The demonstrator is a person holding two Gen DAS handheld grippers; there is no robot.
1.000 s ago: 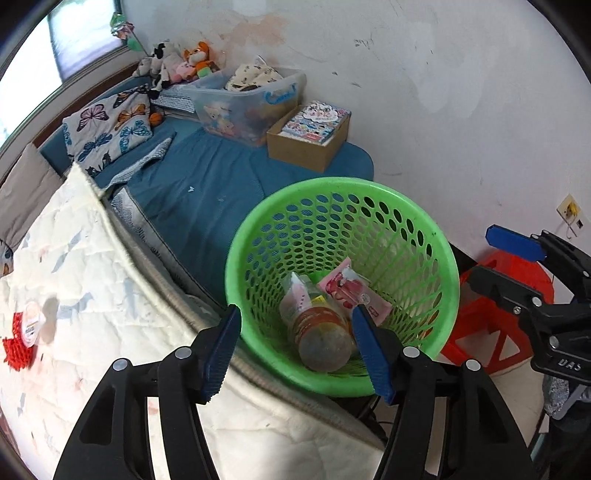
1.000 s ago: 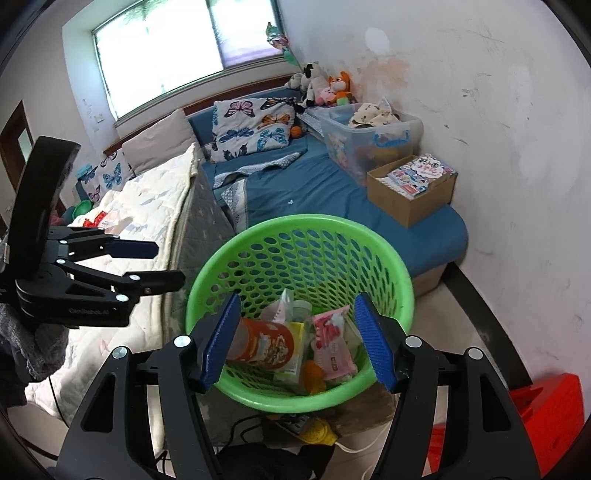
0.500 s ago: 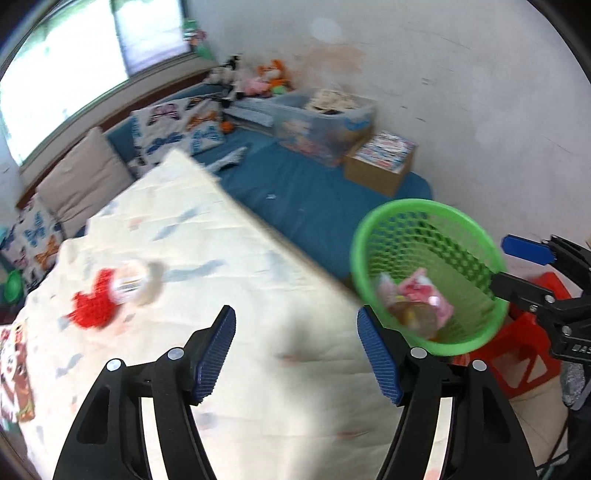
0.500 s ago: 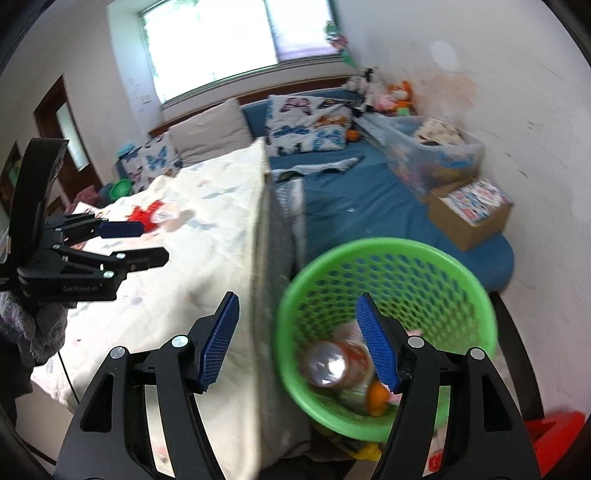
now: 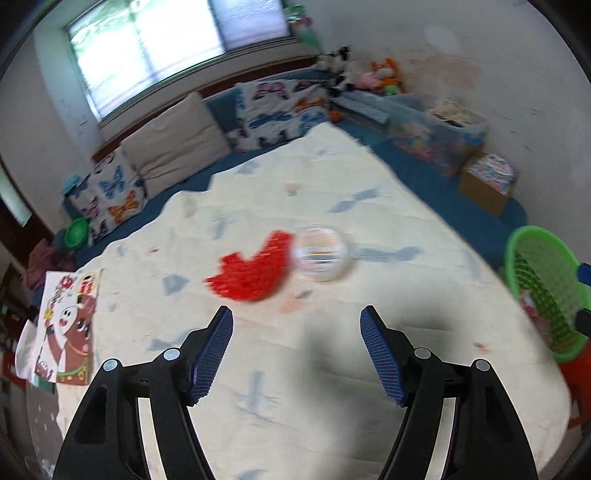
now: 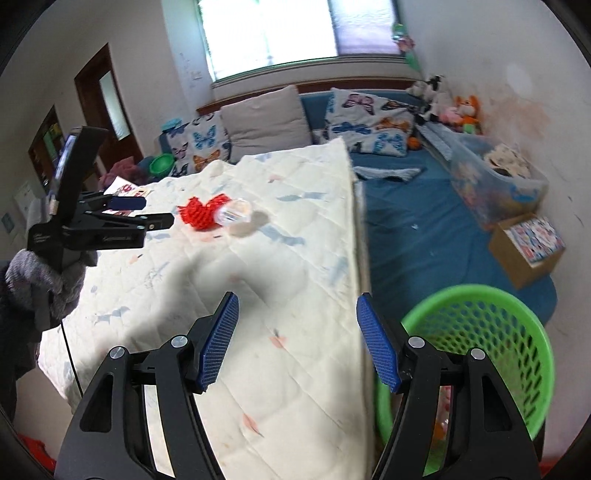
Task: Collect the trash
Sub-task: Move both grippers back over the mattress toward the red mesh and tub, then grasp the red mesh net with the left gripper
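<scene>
Ahead of left tool [image 5: 296, 330]: a red mesh piece [image 5: 251, 268] and a clear round container [image 5: 322, 253] are lying on the cream quilt [image 5: 258, 369], touching each other, the container just right of the mesh; both are blurring in this view.
Left tool state: blue pads are standing wide apart, gripping nothing, hovering above the quilt short of the two items.
Left tool seen from right wrist: it [image 6: 155, 214] is pointing toward the red mesh piece [image 6: 201, 212], tip near it but apart; the clear round container [image 6: 234, 216] is sitting on the far side of the mesh from that tip.
Right tool [image 6: 297, 325] state: pads are spread apart, holding nothing, hanging over the right edge of the quilt [image 6: 258, 295].
Right of right tool: a green perforated basket [image 6: 517, 325] is standing low beside the bed edge; some wrappers are showing inside near the bottom, too blurred to name.
Right of left tool: the same green perforated basket [image 5: 546, 266] is sitting at the frame edge, well apart from the mesh and container.
Far ahead: butterfly pillows [image 6: 369, 114] are leaning under the window [image 6: 273, 33].
Left of left tool: a cartoon-printed sheet [image 5: 62, 332] is lying at the quilt's edge.
</scene>
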